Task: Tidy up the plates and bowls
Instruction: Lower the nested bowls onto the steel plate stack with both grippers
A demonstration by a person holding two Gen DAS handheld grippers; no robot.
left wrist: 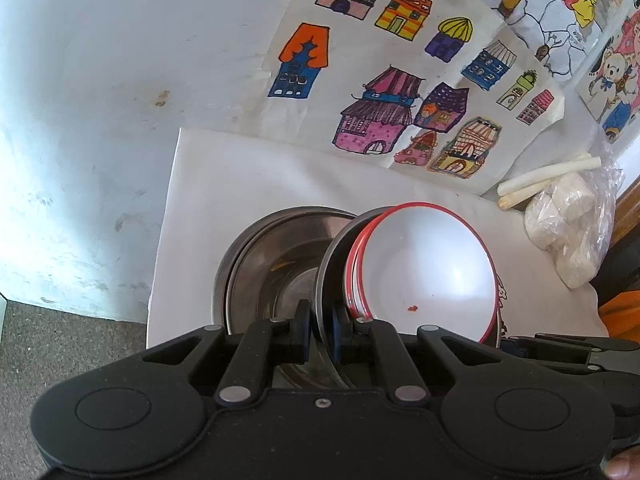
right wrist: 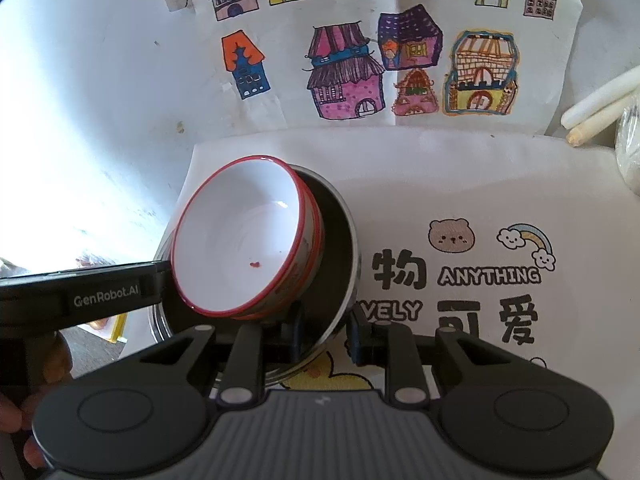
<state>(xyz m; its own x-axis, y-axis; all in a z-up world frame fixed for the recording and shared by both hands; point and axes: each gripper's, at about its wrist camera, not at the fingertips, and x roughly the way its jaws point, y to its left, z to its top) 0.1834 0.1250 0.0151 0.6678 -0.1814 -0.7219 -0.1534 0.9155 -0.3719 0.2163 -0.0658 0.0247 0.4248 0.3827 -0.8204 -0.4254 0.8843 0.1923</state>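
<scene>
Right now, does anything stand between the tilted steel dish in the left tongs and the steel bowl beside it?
Nothing visible: the steel dish sits directly beside the steel bowl, which holds no other dish.

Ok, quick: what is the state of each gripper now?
Left gripper: closed on the steel bowl rim.
Right gripper: closed on the same bowl's rim.

The white bench (left wrist: pixel 80 120) has a white cloth (right wrist: pixel 500 184) spread on it. A paper with colored houses (right wrist: pixel 360 60) lies there too — and white sticks (left wrist: pixel 548 180) beside a plastic bag (left wrist: pixel 576 224).
</scene>
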